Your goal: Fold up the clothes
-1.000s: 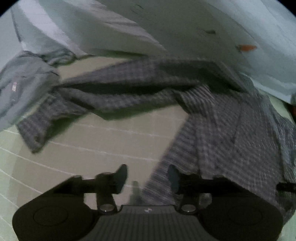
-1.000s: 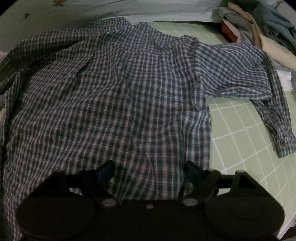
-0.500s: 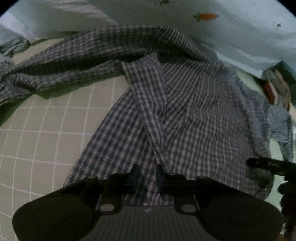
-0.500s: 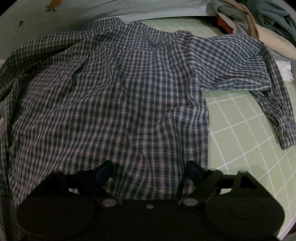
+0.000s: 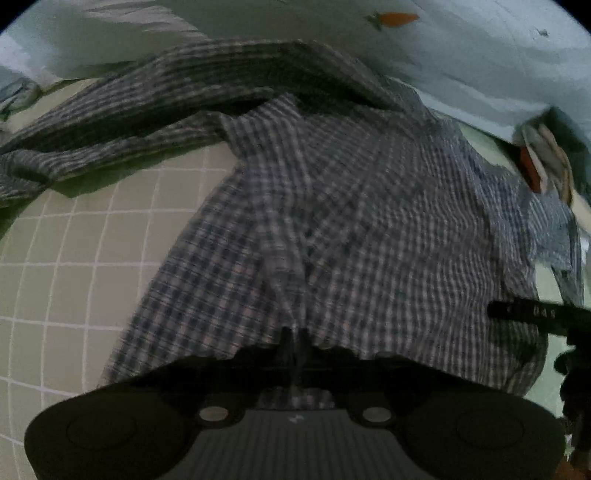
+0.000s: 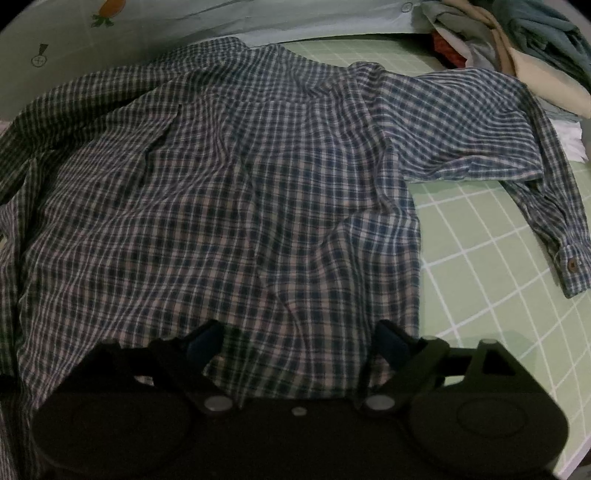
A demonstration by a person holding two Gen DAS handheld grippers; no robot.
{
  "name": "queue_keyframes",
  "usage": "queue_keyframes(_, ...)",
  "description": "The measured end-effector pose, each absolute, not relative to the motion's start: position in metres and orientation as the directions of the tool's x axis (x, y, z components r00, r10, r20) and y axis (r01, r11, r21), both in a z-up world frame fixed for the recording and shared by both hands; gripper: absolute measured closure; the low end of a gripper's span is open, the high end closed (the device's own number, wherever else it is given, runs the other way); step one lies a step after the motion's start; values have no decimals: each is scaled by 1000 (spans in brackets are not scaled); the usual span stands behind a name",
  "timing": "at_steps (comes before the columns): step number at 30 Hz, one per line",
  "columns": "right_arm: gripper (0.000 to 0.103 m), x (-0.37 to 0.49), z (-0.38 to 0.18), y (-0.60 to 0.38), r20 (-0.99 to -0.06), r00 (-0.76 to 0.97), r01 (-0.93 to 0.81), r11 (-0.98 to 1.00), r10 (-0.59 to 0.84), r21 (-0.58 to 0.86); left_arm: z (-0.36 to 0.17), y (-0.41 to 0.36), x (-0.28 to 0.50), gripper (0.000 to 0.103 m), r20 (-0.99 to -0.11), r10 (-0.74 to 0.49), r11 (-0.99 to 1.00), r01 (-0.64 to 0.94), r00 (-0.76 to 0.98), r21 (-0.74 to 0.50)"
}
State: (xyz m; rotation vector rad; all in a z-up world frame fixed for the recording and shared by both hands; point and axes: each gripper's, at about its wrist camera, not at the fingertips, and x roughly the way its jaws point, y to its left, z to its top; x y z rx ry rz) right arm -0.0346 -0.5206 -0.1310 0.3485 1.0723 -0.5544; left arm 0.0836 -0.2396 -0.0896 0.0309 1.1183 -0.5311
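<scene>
Left wrist view, left to right: green sheet (image 5: 74,288) with a white grid, bare across the lower left of the frame; one sleeve (image 5: 110,140) of the checked shirt (image 5: 351,229) stretched toward the upper left, casting shadow on the sheet; shirt body filling the centre, blurred in places; left gripper (image 5: 294,343) at bottom centre, jaws pressed together on the shirt's near hem, cloth bunching up from the pinch; pale bedding (image 5: 461,59) printed with an orange carrot along the top; pile of clothes (image 5: 543,166), red and cream among them, at the right edge; a dark part of the other tool at lower right, overlapping the shirt's corner. Right wrist view, left to right: pale bedding (image 6: 147,33) with carrot print at upper left; checked shirt (image 6: 221,206) spread flat over the green grid sheet (image 6: 491,280), wrinkled, occupying the left and centre; right gripper (image 6: 299,341) at bottom centre, jaws wide apart above the near hem, holding nothing, its body hiding the hem's edge; second sleeve (image 6: 480,136) folded across the upper right, bending down to a buttoned cuff (image 6: 572,266) at the right edge; heap of clothes (image 6: 517,48), grey, cream, blue and red, in the upper right corner, just behind that sleeve.
</scene>
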Motion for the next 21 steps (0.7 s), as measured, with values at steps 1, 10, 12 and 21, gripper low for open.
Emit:
queue_keyframes(1,12,-35,-131,-520,-896,363,583,812,-256,4,-85,-233,87,102,-859,-372,887,408,352,-217)
queue_keyframes(10,12,-40,-132,-516,-895,363,591,807,-260,5,-65,-134,116,102,-830,-163,984,144,533,-101)
queue_keyframes(12,12,-42,-131,-516,-895,364,593,805,-258,9,-65,-116,119,102,-828,-132,991,97,545,-94)
queue_keyframes(21,101,-54,-116,-507,-860,422,503,863,-286,-40,-72,-72,111,101,-835,-53,998,45,548,-34)
